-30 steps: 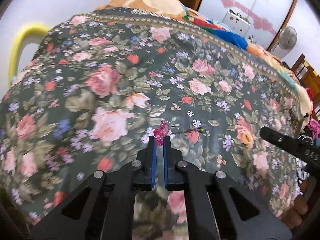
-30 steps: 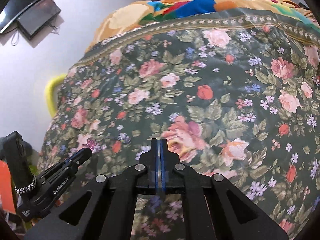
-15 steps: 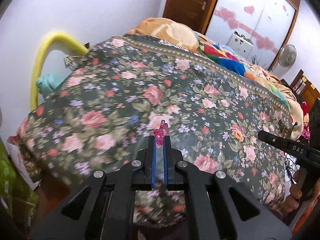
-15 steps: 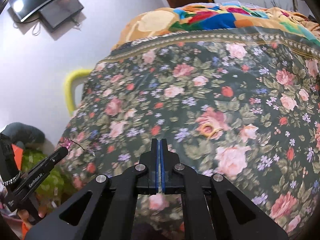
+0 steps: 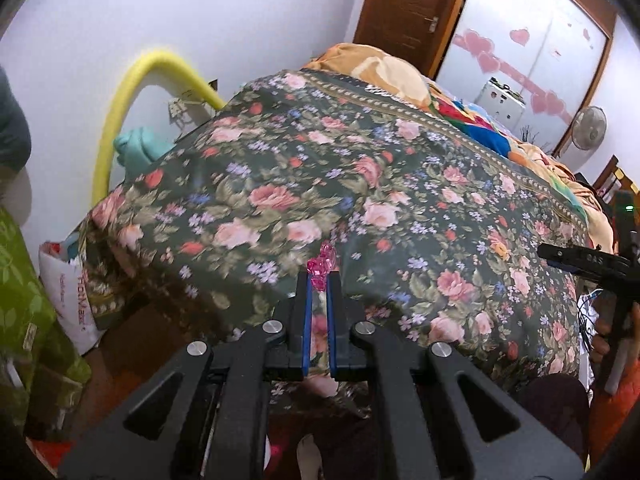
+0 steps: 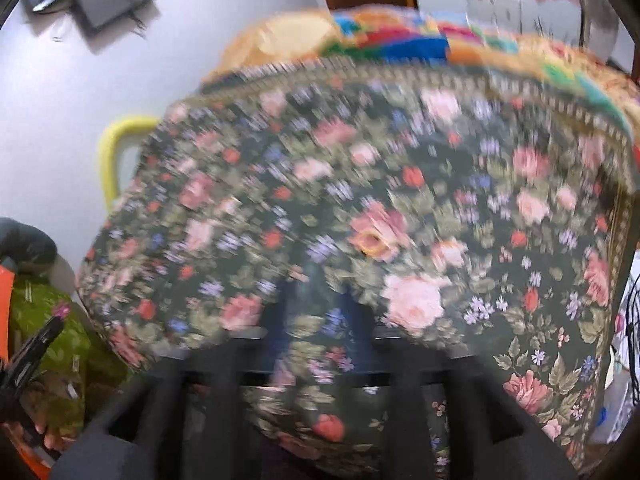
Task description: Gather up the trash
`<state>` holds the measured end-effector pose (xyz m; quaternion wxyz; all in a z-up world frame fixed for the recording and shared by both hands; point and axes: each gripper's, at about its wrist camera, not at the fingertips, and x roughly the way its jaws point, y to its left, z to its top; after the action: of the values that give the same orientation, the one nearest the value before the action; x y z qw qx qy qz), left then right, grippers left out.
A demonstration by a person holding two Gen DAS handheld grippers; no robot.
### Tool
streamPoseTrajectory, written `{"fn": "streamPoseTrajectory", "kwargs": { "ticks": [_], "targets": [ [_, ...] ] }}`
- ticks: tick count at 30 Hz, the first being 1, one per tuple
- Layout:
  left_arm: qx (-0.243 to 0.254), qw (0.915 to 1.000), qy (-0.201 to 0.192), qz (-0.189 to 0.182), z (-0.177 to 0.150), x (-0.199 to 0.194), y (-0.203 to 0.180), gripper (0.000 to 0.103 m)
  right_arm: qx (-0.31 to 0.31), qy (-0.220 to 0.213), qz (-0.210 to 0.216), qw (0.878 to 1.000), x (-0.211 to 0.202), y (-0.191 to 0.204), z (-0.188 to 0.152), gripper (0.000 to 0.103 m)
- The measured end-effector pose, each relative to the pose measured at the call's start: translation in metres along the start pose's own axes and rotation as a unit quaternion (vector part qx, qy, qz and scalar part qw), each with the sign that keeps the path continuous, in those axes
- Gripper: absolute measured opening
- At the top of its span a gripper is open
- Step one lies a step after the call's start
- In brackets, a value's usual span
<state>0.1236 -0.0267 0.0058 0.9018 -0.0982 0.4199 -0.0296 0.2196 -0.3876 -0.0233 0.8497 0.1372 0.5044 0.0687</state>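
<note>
My left gripper (image 5: 319, 280) is shut on a small pink crinkled scrap (image 5: 322, 262) that sticks out past its fingertips, held in the air in front of the near edge of the floral bedspread (image 5: 360, 184). The same scrap (image 6: 61, 310) shows at the left gripper's tip in the right wrist view, far left. My right gripper (image 6: 316, 300) is heavily blurred there; I cannot tell how its jaws stand. In the left wrist view its black fingers (image 5: 576, 258) enter from the right edge. A small orange ring (image 6: 370, 242) lies on the bedspread.
A white plastic bag (image 5: 68, 288) and a green leaf-print cloth (image 5: 24, 292) sit at the bed's left corner. A yellow foam tube (image 5: 132, 92) arches against the wall. A colourful blanket (image 5: 472, 120), a door (image 5: 404, 4) and a fan (image 5: 590, 128) lie beyond.
Both grippers have pulled back from the bed, which now looks smaller and farther. The left gripper still holds the pink scrap. The right wrist view has become motion-blurred.
</note>
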Motion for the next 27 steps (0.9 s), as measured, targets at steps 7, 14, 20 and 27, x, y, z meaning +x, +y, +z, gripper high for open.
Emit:
{"fn": "streamPoseTrajectory", "kwargs": {
  "ticks": [7, 14, 20, 27],
  "targets": [
    [-0.023, 0.9995, 0.015, 0.013, -0.002, 0.018, 0.014, 0.005, 0.008, 0.012, -0.045, 0.999, 0.051, -0.02, 0.022, 0.059],
    [-0.02, 0.9994, 0.023, 0.014, 0.001, 0.035, 0.004, 0.005, -0.029, 0.033, -0.084, 0.996, 0.085, -0.011, 0.026, 0.035],
    [-0.013, 0.9996, 0.023, 0.006, 0.003, 0.036, -0.007, 0.005, -0.06, 0.027, -0.083, 0.994, 0.081, 0.006, 0.021, 0.026],
    [-0.011, 0.9999, 0.01, -0.004, 0.002, 0.008, -0.006, 0.005, -0.086, -0.011, -0.017, 0.996, 0.02, 0.058, 0.013, 0.026]
  ]
}}
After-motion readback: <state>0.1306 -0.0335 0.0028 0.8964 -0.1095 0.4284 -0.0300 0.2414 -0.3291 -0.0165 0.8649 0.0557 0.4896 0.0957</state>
